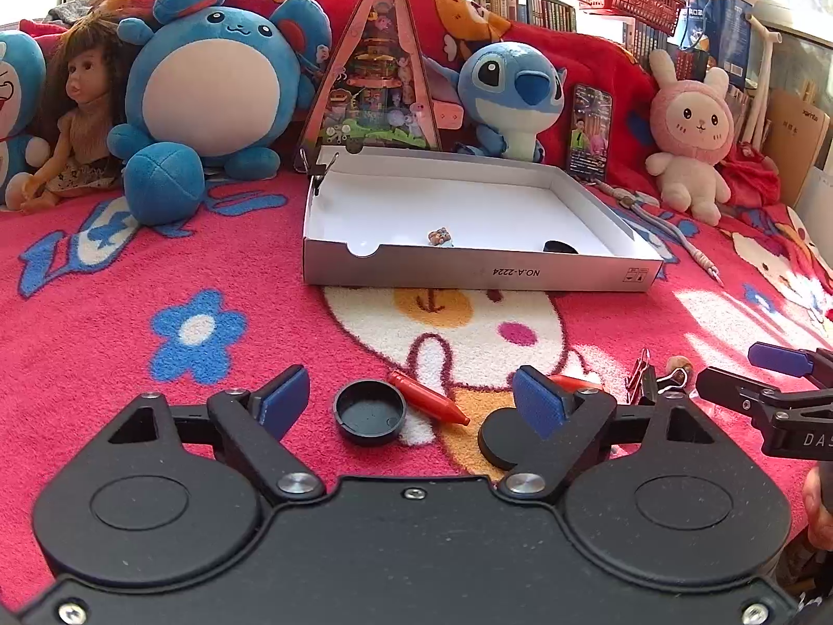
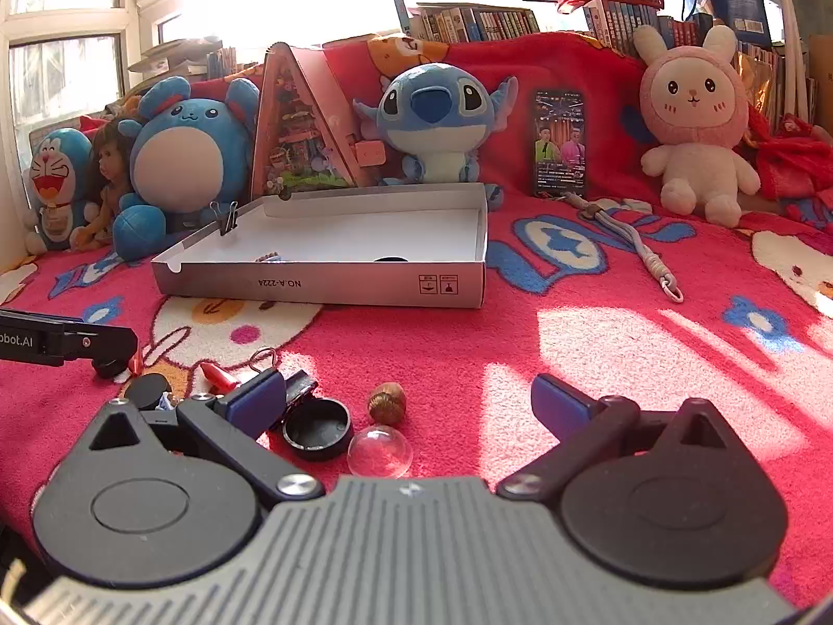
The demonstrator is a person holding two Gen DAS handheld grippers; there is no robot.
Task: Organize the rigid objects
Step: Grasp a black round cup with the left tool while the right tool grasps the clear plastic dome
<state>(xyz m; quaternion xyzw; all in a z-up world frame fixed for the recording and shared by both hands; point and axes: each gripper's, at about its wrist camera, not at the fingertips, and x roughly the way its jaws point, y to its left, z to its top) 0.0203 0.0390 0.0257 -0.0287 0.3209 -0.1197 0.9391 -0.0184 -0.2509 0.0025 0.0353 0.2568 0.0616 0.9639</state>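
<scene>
A shallow white cardboard box (image 1: 468,273) (image 2: 333,289) lies open on the pink blanket; a small brown figure (image 1: 440,236) and a black disc (image 1: 559,247) lie inside. My left gripper (image 1: 411,403) is open, low over a black cap (image 1: 369,411), a red crayon (image 1: 429,403) and a black disc (image 1: 497,437). My right gripper (image 2: 411,403) is open, low over another black cap (image 2: 317,429), a clear dome (image 2: 380,453) and a brown nut-like piece (image 2: 387,403). Black binder clips (image 1: 643,383) (image 2: 291,390) lie between the grippers.
Plush toys, a doll (image 1: 78,120), a triangular toy house (image 1: 377,73) and a phone (image 1: 591,133) stand behind the box. A binder clip (image 2: 227,219) grips the box's back-left rim. A grey lanyard (image 2: 643,245) lies right of the box.
</scene>
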